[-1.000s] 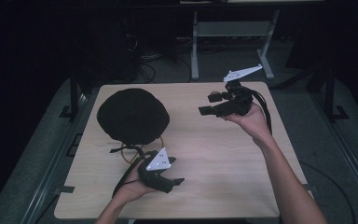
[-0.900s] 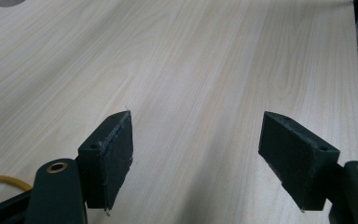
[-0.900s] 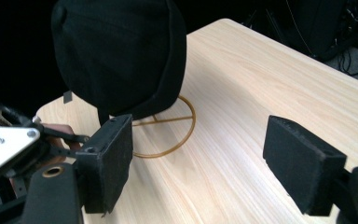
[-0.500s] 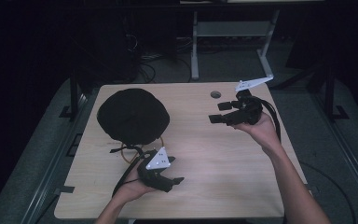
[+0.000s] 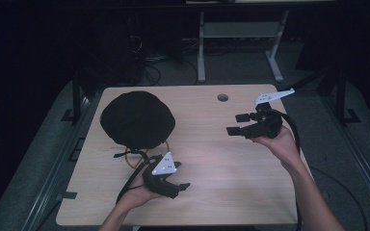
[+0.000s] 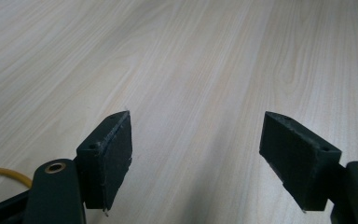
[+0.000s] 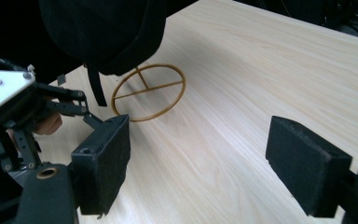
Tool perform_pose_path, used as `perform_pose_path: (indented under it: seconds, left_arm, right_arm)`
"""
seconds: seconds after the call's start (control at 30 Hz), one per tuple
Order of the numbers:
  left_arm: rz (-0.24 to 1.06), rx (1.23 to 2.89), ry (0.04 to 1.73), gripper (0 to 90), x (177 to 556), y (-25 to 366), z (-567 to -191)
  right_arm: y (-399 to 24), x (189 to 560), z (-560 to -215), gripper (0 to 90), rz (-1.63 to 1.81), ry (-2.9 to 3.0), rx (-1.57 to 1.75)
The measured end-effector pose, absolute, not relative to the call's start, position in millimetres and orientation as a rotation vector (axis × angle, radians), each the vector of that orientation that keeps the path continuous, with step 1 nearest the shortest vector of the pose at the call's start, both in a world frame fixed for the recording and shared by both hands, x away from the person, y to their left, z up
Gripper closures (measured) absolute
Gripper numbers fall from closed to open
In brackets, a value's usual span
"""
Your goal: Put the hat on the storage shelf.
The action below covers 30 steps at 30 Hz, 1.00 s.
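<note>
The black hat [image 5: 137, 119] lies on the far-left part of the bench [image 5: 212, 192], a soft, domed, matte fabric mound, roughly round, so it has no clear long axis. At its near edge a thin yellow ring [image 7: 148, 91] with a cross-bar lies flat on the wood, partly under the brim, with a black strap [image 7: 94, 86] beside it. The left hand-held gripper [image 5: 176, 185] sits just in front of the hat and ring, much nearer than the other, but its open, empty jaws point away over bare pale wood grain. The right hand-held gripper [image 5: 235, 124] hovers well apart at the right, jaws open and empty, aimed leftward at the hat.
</note>
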<state>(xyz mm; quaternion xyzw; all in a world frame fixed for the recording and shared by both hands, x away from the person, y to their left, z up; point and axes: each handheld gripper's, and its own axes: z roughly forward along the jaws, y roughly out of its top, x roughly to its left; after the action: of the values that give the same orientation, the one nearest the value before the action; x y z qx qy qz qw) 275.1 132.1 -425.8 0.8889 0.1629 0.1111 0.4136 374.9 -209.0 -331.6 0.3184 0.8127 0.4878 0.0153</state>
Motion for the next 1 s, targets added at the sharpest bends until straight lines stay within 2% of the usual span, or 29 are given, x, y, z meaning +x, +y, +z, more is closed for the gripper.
perform_pose_path:
  seconds: [1.0]
  left_arm:
    - [0.293,2.251,0.434,25.1,275,134,-428]
  right_arm:
    - [-257,342,-380,19.8,1.521,2.512,1.132]
